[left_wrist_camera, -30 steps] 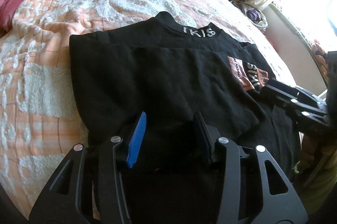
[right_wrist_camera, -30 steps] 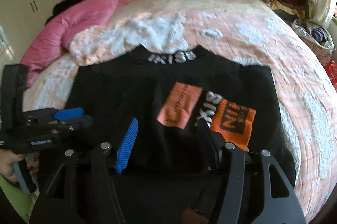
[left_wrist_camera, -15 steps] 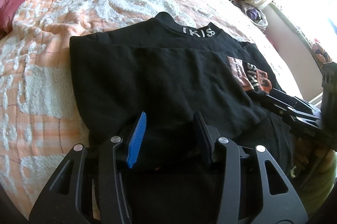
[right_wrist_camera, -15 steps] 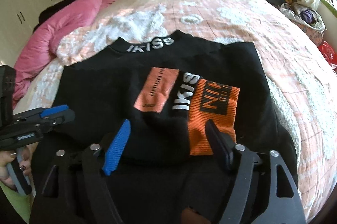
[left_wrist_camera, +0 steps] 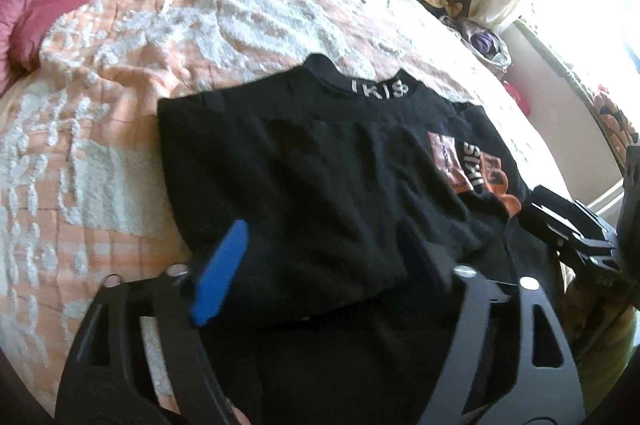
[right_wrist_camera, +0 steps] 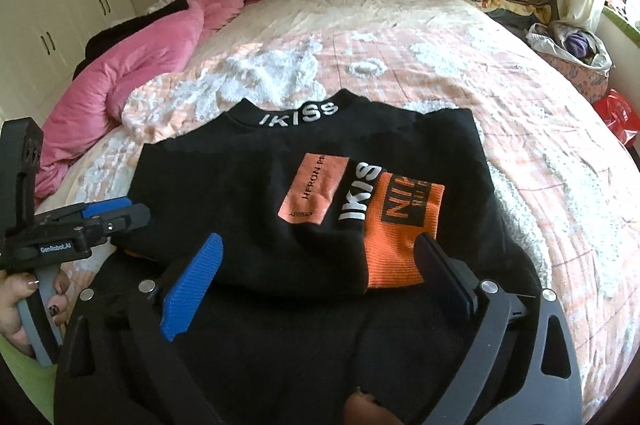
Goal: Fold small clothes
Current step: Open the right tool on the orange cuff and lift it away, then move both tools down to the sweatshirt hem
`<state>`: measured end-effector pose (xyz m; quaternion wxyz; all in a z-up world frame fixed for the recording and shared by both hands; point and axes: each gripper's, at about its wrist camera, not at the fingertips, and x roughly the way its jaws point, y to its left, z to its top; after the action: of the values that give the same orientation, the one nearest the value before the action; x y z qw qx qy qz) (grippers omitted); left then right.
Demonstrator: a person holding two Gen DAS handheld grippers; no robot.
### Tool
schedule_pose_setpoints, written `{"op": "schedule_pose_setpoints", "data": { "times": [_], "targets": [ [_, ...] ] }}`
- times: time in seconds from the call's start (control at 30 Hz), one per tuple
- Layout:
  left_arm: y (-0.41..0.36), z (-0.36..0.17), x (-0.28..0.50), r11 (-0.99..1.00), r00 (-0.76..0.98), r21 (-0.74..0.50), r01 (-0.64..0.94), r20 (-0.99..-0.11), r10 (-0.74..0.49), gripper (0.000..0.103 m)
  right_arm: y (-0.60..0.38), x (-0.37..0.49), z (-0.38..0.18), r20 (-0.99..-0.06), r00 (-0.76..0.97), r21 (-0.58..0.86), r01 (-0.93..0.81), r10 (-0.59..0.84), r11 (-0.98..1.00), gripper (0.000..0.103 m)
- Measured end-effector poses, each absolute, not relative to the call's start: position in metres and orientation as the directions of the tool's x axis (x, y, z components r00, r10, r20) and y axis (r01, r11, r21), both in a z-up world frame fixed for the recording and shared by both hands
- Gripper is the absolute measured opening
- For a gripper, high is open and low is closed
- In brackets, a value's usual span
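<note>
Your folded black knit sweater with orange patches lies on the bed's peach-and-white tufted cover. Your left gripper and right gripper are both opening, pads clear of the folded edge between them.

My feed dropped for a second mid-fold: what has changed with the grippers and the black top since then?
Both grippers have let go of the folded hem of the black top. The left gripper and the right gripper are opening, their pads now clear of the cloth that lies between them. The right one has also drawn back slightly. The top stays folded on the bedspread, collar away from the grippers, orange patch on top.
</note>
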<state>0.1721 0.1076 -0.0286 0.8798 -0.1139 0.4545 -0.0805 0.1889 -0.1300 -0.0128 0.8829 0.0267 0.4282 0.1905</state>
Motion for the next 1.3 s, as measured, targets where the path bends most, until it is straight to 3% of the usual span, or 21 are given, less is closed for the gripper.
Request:
{"op": "schedule_pose_setpoints", "data": {
  "times": [0.17,1.3],
  "targets": [
    [0.110,-0.017,0.168,0.962,0.594,-0.269,0.036,-0.768,-0.237,0.094,-0.133,0.182,-0.002,-0.731,0.578,0.212,-0.312,0.362,0.926,0.097],
    [0.110,-0.007,0.050,0.958,0.672,-0.284,-0.029,-0.716,-0.192,0.094,-0.157,0.095,0.026,-0.734,0.609,0.110,-0.328,0.300,0.938,0.098]
  ]
}}
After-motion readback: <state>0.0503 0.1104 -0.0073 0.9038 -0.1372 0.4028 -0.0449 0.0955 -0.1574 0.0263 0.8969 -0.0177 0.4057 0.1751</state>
